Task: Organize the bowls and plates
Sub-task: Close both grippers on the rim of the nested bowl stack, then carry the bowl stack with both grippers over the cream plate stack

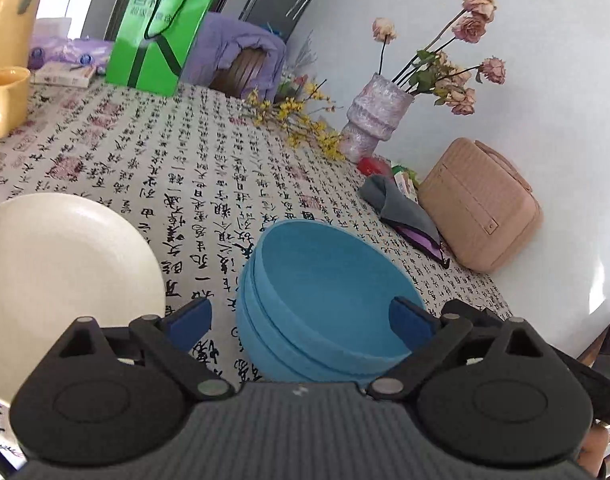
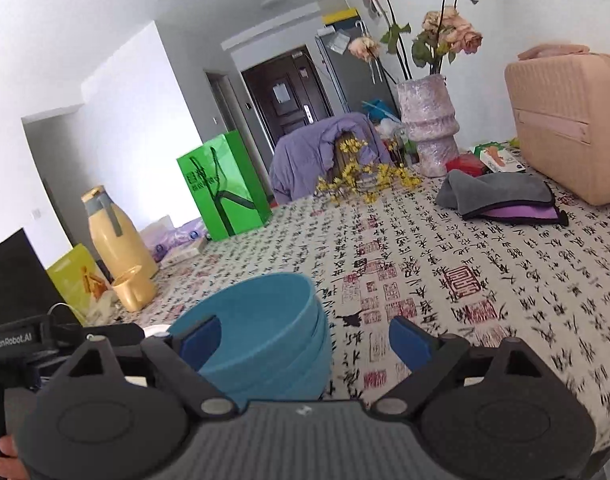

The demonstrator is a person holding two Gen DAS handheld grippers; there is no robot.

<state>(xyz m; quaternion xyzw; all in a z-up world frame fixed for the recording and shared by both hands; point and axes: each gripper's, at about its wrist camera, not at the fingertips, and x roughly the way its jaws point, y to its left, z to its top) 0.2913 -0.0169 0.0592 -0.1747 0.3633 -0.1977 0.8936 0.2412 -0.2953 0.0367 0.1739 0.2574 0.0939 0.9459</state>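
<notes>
While both grippers are tilting down over the calligraphy-print tablecloth (image 1: 209, 168), the left gripper (image 1: 301, 320) and right gripper (image 2: 301, 338) are gaping wide, empty, beside the nested blue plastic bowls (image 1: 325, 280); a cream round plate (image 1: 61, 264) is lying left.

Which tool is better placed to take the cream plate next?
Left, probably. The left tool is open with the cream plate right beside its left finger; from the right tool, the blue bowl stack sits between and the plate barely shows.
</notes>
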